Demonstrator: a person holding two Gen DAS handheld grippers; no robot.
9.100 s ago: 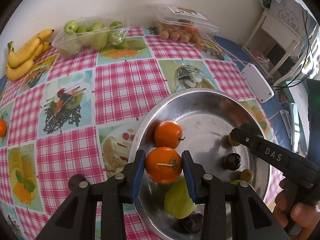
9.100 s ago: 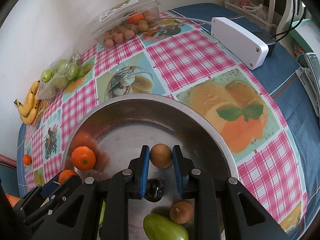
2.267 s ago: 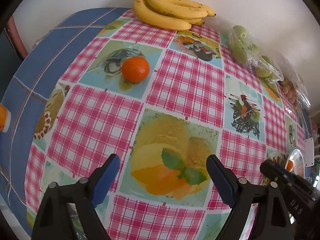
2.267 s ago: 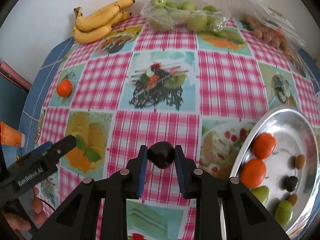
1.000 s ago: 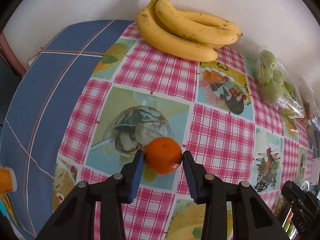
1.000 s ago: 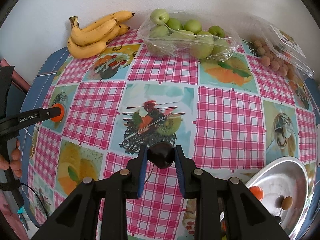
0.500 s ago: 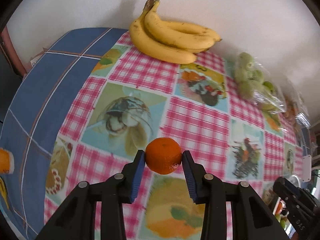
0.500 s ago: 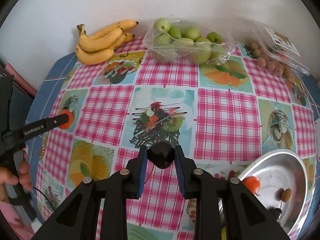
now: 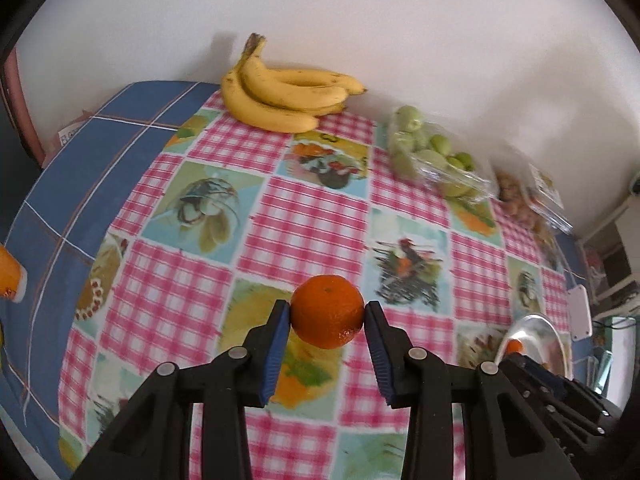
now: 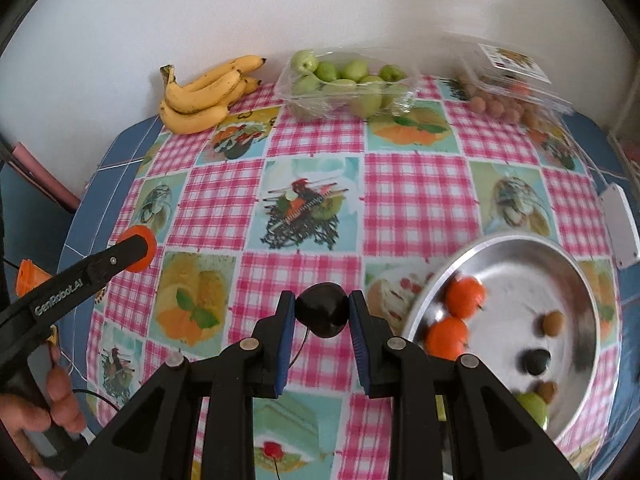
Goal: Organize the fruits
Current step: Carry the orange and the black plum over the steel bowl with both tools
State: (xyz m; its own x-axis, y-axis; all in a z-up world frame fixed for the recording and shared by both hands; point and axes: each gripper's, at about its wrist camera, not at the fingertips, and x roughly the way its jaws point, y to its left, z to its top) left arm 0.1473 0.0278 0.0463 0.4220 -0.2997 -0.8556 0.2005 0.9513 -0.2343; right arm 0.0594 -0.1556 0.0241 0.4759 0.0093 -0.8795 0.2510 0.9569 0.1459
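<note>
My left gripper (image 9: 326, 316) is shut on an orange mandarin (image 9: 327, 310), held above the checked tablecloth. In the right wrist view the same gripper (image 10: 134, 252) reaches in from the left with the mandarin (image 10: 141, 240) at its tip. My right gripper (image 10: 322, 314) is shut on a small dark round fruit (image 10: 323, 314). The steel bowl (image 10: 576, 272) lies at the right and holds two mandarins (image 10: 464, 296), a dark fruit (image 10: 534, 360), small brown fruits and a green one. In the left wrist view only the bowl's edge (image 9: 532, 324) shows at far right.
Along the wall lie a bunch of bananas (image 10: 204, 96), a clear pack of green fruits (image 10: 348, 84) and a clear box of small brown fruits (image 10: 504, 104). A white box (image 10: 618, 224) sits beyond the bowl. A person's hand (image 10: 36, 408) holds the left gripper's handle.
The left gripper has lifted the mandarin off the table and carried it right, toward the bowl. The right gripper, still holding the dark fruit, has also moved toward the bowl, which now fills more of its view.
</note>
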